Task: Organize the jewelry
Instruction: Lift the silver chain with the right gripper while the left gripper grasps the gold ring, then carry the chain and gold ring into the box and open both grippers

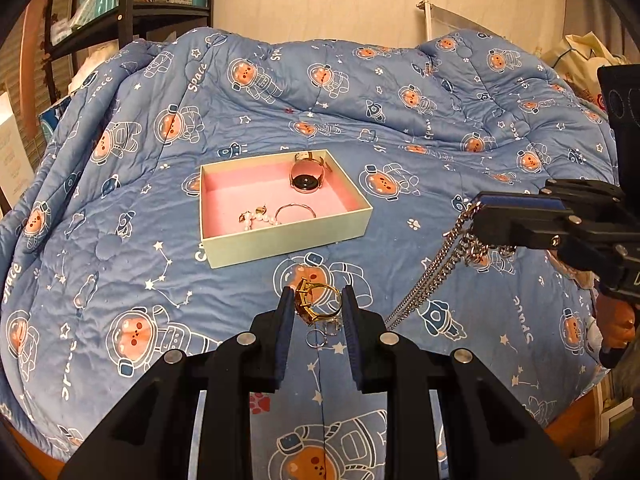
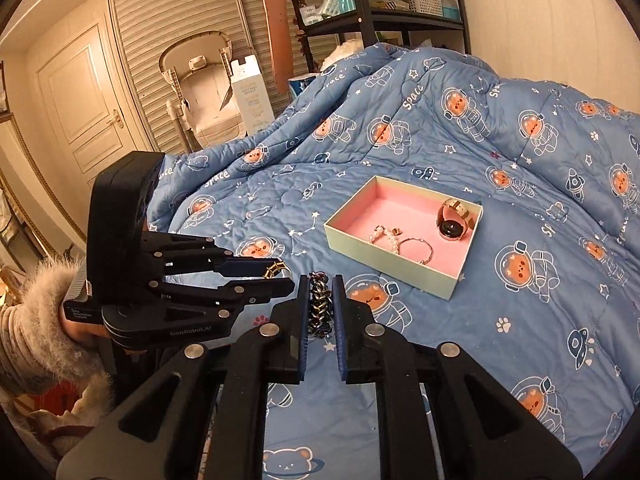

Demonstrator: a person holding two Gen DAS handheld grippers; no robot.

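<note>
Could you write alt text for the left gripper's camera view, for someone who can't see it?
The left gripper pinches a gold ring above a blue space-bear quilt. Beyond lies an open pink-lined box holding a watch, a pearl bracelet and a thin bangle. At right, the right gripper holds a dangling silver chain.

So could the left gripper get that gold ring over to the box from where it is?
Probably yes. The left gripper is shut on the gold ring, and only open quilt lies between it and the box, whose top is open with bare pink lining.
</note>
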